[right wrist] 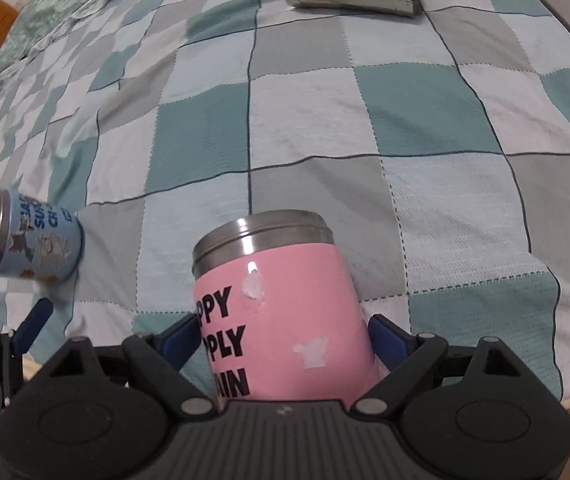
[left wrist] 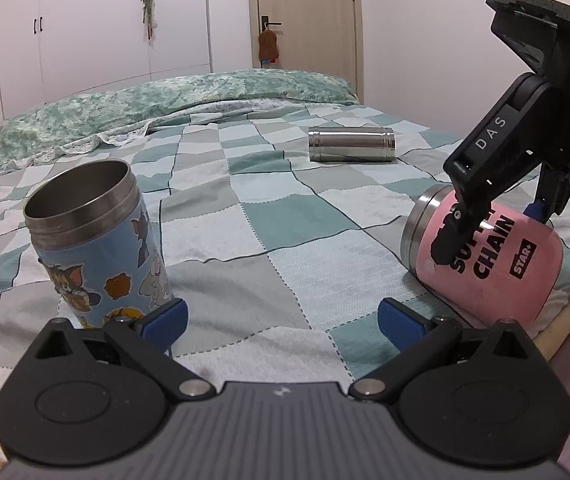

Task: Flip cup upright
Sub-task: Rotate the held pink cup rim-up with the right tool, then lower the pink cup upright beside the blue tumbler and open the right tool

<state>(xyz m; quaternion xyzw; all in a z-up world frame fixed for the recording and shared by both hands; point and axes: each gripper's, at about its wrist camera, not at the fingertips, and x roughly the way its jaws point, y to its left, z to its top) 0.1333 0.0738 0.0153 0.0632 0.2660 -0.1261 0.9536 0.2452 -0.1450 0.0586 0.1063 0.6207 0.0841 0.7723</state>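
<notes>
Clamped between the blue pads of my right gripper (right wrist: 283, 340), the pink steel-rimmed cup printed with black lettering (right wrist: 281, 312) lies tilted on its side near the edge of the bed, its metal mouth pointing away from that camera. Beneath everything spreads the teal, grey and white checked quilt (left wrist: 269, 216), with a green floral duvet (left wrist: 157, 108) bunched at the far end. My left gripper (left wrist: 283, 322) hangs spread wide with nothing between its fingers, just beside the upright blue cartoon-printed steel cup (left wrist: 97, 240). Well beyond both, a plain silver steel cylinder flask (left wrist: 351, 144) lies on its side.
</notes>
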